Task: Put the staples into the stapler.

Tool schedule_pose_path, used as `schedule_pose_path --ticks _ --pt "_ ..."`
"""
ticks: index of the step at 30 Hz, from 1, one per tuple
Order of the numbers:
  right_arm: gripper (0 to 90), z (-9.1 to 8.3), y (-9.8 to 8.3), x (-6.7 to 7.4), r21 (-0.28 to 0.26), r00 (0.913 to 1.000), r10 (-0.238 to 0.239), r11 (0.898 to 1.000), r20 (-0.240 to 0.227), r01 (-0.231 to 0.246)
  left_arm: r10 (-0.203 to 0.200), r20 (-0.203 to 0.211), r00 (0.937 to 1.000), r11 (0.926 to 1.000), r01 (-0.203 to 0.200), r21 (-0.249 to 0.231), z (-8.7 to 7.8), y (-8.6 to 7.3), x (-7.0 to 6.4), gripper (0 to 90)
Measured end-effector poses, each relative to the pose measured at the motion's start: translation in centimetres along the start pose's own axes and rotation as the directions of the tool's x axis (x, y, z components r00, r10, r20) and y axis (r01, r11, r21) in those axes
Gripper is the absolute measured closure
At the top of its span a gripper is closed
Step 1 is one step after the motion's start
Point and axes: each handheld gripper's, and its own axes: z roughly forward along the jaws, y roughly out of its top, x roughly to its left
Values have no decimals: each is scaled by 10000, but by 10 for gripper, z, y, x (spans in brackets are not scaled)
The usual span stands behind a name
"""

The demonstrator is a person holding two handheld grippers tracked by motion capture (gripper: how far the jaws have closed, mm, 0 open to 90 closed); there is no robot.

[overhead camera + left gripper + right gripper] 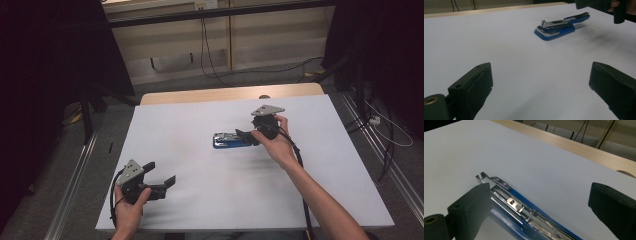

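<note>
While the left gripper [161, 174] waits wide open at seven o'clock, well apart, the long blue-and-chrome metal stapler [230, 140] lies mid-table, axis nine-to-three, its three o'clock end at the nearer right gripper [246, 134], jaws spread, unclosed.

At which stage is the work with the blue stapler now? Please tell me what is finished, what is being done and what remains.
Done: the right gripper has reached the blue stapler, which lies opened out on the white table. In hand: its jaws are open at the stapler's end, with one jaw beside the metal magazine, and nothing is clamped yet. Left: probably the grasp itself and any handling of the stapler. The left gripper waits open near the table's front edge.
</note>
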Motion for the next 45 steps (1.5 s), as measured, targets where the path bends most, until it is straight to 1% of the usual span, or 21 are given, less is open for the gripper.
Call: schedule_pose_path --ticks 2,3,6,9,12,14,15,18,19,22,25,30,32,34,38,41,43,45 --pt "48 -4 -3 -2 -93 9999 75 9999 70 -75 -30 -11 10000 10000 30 6 1 0 0 52" --pt "49 -5 -5 -2 -118 9999 107 9999 35 -107 -8 -19 10000 10000 8 5 1 0 0 52" --pt "51 -10 -8 -4 -133 9999 84 9999 69 -84 42 -6 10000 10000 -42 22 1 0 -1 52" --pt "50 -15 -12 -6 -217 9998 137 9997 116 -135 11 -19 10000 10000 -11 25 1 -1 0 52" --pt "49 -21 -16 -7 -310 9994 251 9992 248 -244 -30 -20 10000 10000 30 -12 1 -1 0 52" --pt "49 -24 -19 -9 -349 9991 312 9989 291 -302 -153 56 9999 9999 153 -46 1 -1 1 52" --pt "48 -26 -20 -10 -365 9989 313 9989 353 -300 -302 93 9995 9995 303 -79 2 -1 2 52" --pt "47 -31 -24 -10 -382 9991 263 9990 346 -249 -325 -2 9995 9994 325 -111 2 -1 4 53" --pt "47 -32 -25 -10 -431 9990 268 9988 366 -252 -362 28 9993 9993 363 -95 3 -2 4 52" --pt "47 -37 -28 -11 -557 9986 329 9980 416 -306 -281 -29 9996 9996 281 -5 4 -2 4 52" --pt "51 -42 -31 -13 -867 9972 362 9958 658 -305 -216 -42 9998 9998 216 -51 3 -1 3 52" --pt "47 -50 -38 -15 -1003 9953 424 9944 865 -336 -182 -91 9998 9998 182 -17 4 -1 3 52" --pt "46 -53 -41 -16 -1037 9950 529 9936 845 -440 -133 -53 9999 9999 133 3 5 -1 2 52" --pt "46 -55 -45 -17 -1063 9950 481 9936 879 -386 -110 -33 9999 9999 110 24 5 0 1 52" --pt "47 -59 -54 -17 -1182 9941 632 9916 877 -526 -48 28 10000 10000 48 -59 5 1 -2 52" --pt "44 -63 -57 -16 -1274 9941 591 9907 912 -472 0 31 10000 10000 0 29 6 1 -3 52" --pt "44 -64 -59 -14 -1237 9941 593 9912 908 -478 26 132 9999 9999 -27 97 8 1 -4 52" --pt "44 -66 -61 -13 -1203 9942 559 9917 920 -446 103 218 9997 9999 -104 40 9 2 -6 52"
